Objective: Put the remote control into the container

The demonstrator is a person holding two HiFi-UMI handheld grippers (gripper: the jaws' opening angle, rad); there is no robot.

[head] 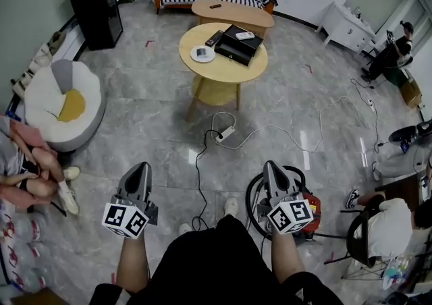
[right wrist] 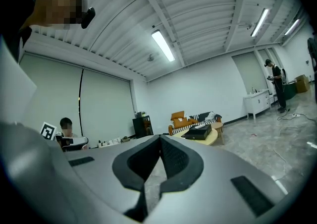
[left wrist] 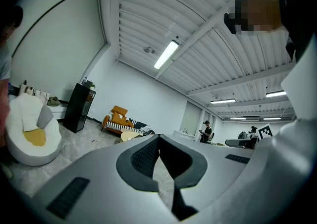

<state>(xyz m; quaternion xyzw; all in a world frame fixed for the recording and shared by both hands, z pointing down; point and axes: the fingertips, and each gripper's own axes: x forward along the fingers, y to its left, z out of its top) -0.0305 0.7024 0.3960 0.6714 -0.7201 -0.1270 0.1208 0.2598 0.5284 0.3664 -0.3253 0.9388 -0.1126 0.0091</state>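
Left gripper (head: 140,166): jaws pressed together, nothing held. Right gripper (head: 268,164): same, closed and empty. The black remote control (head: 214,38) lies on the round table (head: 223,71), well ahead of both my grippers, just beside the black container (head: 236,47), off its left side.

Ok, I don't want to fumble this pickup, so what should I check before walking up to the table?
1. Left gripper empty: ok, jaws together with nothing between them.
2. Right gripper ready to grasp: not ok, it is empty but shut, so it must open first.
3. Dark remote within reach: not ok, it lies on the round table, well ahead.
4. Black container free to receive it: cannot tell, as a white remote already lies on or in it.
5. Walking path clear: not ok, a power strip lies on the floor in between.
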